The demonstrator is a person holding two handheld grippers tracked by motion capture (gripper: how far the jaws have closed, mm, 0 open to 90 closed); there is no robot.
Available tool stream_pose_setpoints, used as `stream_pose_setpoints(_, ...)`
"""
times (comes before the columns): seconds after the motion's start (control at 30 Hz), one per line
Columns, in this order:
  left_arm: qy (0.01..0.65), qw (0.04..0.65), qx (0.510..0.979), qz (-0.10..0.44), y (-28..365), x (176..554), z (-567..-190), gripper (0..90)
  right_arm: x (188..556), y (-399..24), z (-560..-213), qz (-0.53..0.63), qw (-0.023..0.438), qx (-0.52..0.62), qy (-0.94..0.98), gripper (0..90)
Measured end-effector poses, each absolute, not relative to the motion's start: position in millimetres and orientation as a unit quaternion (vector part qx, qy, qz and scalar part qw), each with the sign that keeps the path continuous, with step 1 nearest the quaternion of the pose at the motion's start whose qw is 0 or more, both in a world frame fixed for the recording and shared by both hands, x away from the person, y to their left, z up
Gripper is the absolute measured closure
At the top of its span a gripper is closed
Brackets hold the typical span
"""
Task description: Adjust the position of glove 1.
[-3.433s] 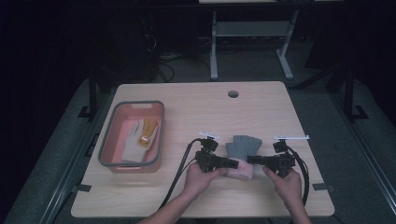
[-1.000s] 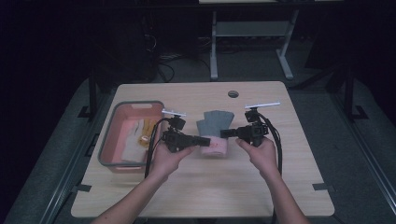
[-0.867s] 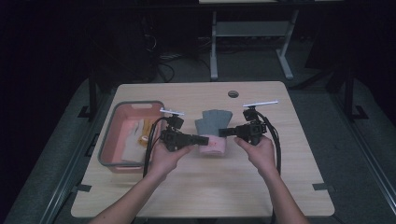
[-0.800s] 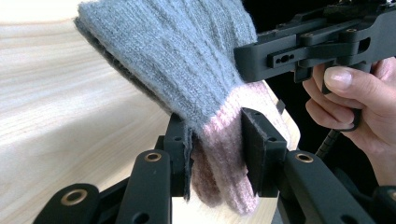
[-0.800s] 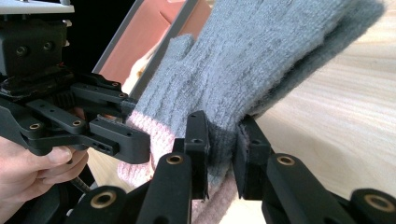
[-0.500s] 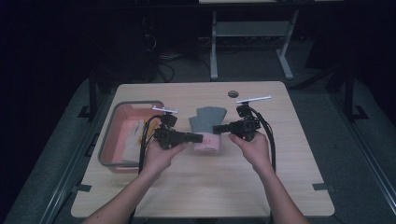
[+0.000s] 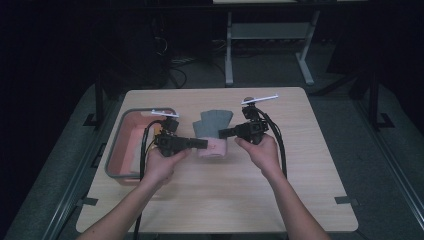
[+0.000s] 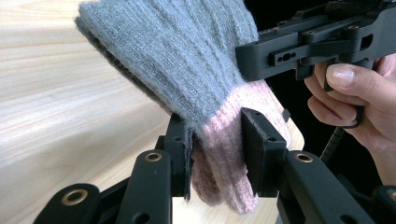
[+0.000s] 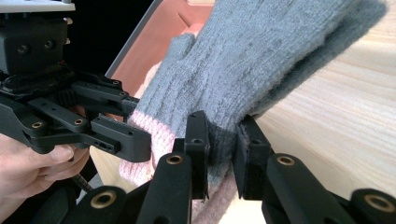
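One grey and pink glove (image 7: 212, 134) hangs over the worktop (image 7: 300, 165). Two grippers pinch it: the left gripper (image 7: 202, 144) and the right gripper (image 7: 222, 133). One red tray (image 7: 122, 150) sits nearby.

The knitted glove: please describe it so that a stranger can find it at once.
On the light wooden table, look right of the red plastic bin, between the two black grippers. The grey knitted glove with a pink cuff hangs there, pinched from both sides; it is the table's sole woollen item.
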State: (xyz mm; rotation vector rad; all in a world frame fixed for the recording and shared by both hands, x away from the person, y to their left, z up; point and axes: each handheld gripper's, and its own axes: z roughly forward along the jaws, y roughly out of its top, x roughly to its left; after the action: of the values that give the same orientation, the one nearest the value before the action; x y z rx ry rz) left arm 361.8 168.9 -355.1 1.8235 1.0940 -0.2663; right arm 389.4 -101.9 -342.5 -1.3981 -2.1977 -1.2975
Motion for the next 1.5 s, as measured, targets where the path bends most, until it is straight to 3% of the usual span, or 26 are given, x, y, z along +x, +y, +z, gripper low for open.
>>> stream_pose_setpoints(1.5, 0.470, 0.493, 0.728, -0.076, 241, 362, -342, 65.8, 415, -26, -323, -0.441, 0.125, -0.430, -0.778, 77.4)
